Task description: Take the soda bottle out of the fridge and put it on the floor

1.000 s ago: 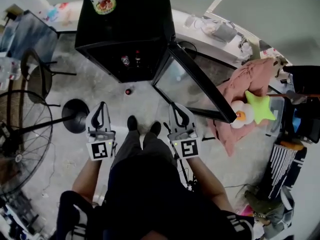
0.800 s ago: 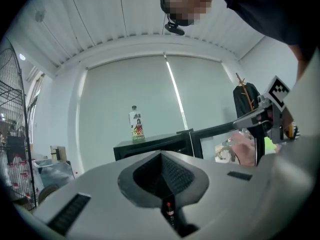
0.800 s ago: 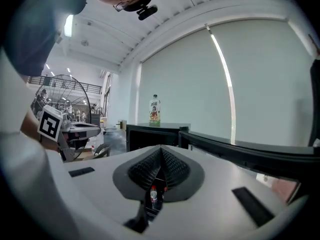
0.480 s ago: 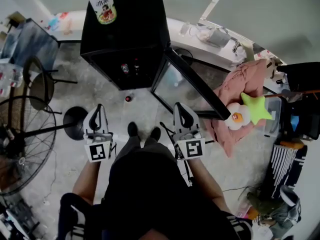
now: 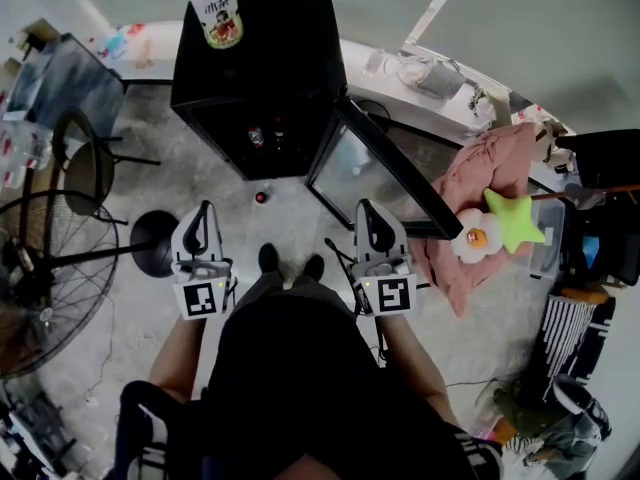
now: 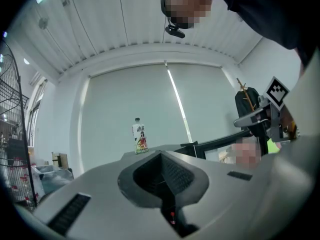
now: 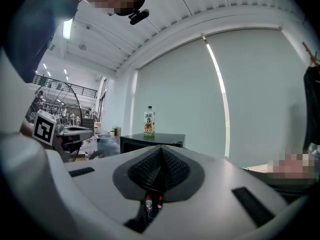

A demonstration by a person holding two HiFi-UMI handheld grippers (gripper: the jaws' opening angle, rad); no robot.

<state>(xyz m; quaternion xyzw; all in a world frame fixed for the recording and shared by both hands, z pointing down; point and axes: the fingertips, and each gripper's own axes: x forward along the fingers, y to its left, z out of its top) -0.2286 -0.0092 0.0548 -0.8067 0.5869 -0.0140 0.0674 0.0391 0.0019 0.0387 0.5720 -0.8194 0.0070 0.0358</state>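
The soda bottle [image 5: 261, 197] is out on the concrete floor [image 5: 215, 183], at 12 o'clock from the person's shoes [image 5: 268, 258] and just in front of the open fridge [image 5: 270, 48]. From overhead only its red cap and dark shoulders show. It seems to stand upright, with its long axis vertical and the cap pointing up. Nothing touches it.

The person holds both tools level at their sides, aimed toward the fridge. The left gripper [image 5: 204, 214] is at about 10 o'clock from the shoes, and its jaws are pressed together with nothing between them. The right gripper [image 5: 368, 213] is at about 2 o'clock, and its jaws likewise meet at the tips, empty. Both are well apart from the bottle.

The fridge's glass door [image 5: 385, 173] swings open toward 2 o'clock. Two small bottles [image 5: 257, 136] stand inside, and a taller labelled bottle [image 5: 218, 10] stands upright on the fridge's top. A floor fan [image 5: 40, 278] is at 9 o'clock and a pink cloth [image 5: 490, 168] at 2 o'clock.
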